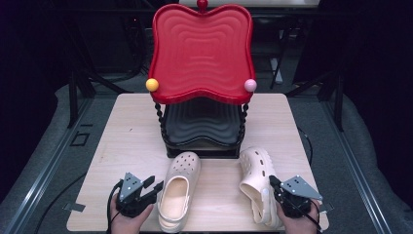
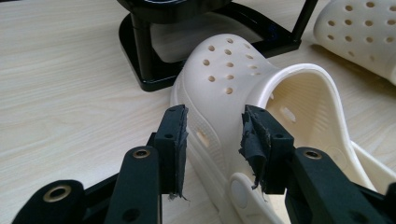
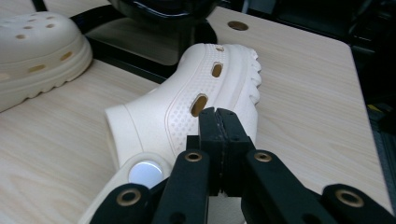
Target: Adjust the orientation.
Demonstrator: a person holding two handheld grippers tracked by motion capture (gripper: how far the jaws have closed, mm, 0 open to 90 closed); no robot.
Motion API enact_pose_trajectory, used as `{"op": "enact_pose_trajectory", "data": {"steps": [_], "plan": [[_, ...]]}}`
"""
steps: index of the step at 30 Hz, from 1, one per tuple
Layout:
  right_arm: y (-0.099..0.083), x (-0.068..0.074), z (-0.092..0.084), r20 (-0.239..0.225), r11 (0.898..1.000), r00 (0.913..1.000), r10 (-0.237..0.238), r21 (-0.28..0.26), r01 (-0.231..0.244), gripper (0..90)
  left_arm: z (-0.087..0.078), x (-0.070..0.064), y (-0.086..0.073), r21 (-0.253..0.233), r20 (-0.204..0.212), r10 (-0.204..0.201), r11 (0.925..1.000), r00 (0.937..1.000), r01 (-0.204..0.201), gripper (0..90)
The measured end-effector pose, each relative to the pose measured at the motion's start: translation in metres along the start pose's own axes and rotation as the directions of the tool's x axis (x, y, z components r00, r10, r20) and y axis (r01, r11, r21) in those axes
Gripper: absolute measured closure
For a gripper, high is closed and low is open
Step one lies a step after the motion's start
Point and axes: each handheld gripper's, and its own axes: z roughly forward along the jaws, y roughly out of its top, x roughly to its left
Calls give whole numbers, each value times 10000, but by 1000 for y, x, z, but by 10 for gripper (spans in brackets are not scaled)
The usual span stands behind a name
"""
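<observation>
left gripper [image 1: 155,186] apart | clog [image 1: 178,189] unbranded | right gripper [image 1: 272,184] closed

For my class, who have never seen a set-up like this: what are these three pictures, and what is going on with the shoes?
A person at a wooden table holds a two-jaw tool in each hand. One picture looks down from above; the other two come from cameras riding on the tools. On the table stand a two-tier tray stand, red above black, and two cream clogs. The left gripper is open around the side of the upright clog. The right gripper is shut, seemingly pinching the edge of the clog lying on its side.
</observation>
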Motion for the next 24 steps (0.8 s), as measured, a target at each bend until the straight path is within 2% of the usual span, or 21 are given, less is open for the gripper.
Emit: {"op": "enact_pose_trajectory", "data": {"steps": [1,3,4,6,8,10,11,12,15,17,18,19,20,21,22,23,24], "plan": [[-2,-8,-1,157,9995,9994,318,-21,-318,900,-1,3,0,-43,-57,-132,9999,9999,132,603],[-3,-13,-2,247,9990,9988,430,100,-432,900,-2,4,0,-41,-92,-185,9998,9998,185,603],[-6,-23,0,443,9961,9952,869,77,-874,900,-3,7,-1,-110,-145,-280,9996,9995,279,603],[-10,-33,1,572,9928,9914,1178,140,-1188,900,-3,9,0,-66,-149,-315,9995,9994,314,603],[-12,-38,2,628,9908,9893,1314,246,-1332,900,-3,11,0,-33,-194,-319,9995,9993,318,603],[-17,-51,5,750,9845,9838,1629,534,-1671,900,-3,12,-1,-80,-205,-431,9990,9989,429,603],[-17,-51,5,750,9845,9838,1629,534,-1671,900,-3,12,-1,-80,-205,-431,9990,9989,429,603],[-22,-59,8,860,9779,9780,1899,725,-1963,900,-3,12,-1,-91,-218,-436,9990,9988,434,603],[-28,-68,11,846,9636,9658,2451,890,-2523,900,-3,11,-1,-106,-225,-397,9992,9990,395,603],[-32,-73,13,898,9548,9588,2694,1051,-2781,900,-2,12,-2,-68,-256,-362,9993,9990,361,603],[-32,-73,13,898,9548,9588,2694,1051,-2781,900,-2,12,-2,-68,-256,-362,9993,9990,361,603],[-36,-78,16,881,9430,9489,3029,1166,-3118,900,-2,12,-2,-23,-249,-362,9993,9990,361,603],[-36,-78,16,881,9430,9489,3029,1166,-3118,900,-2,12,-2,-23,-249,-362,9993,9990,361,603],[-40,-84,17,830,9320,9400,3311,1271,-3395,900,-1,12,-3,-22,-273,-346,9994,9990,345,603],[-40,-84,17,830,9320,9400,3311,1271,-3395,900,-1,12,-3,-22,-273,-346,9994,9990,345,603],[-43,-87,19,862,9234,9329,3497,1364,-3588,898,-1,12,-3,-20,-234,-325,9995,9992,325,603],[-45,-88,19,909,9236,9337,3464,1413,-3564,884,-1,12,-3,-14,-220,-328,9995,9992,328,603]]}}
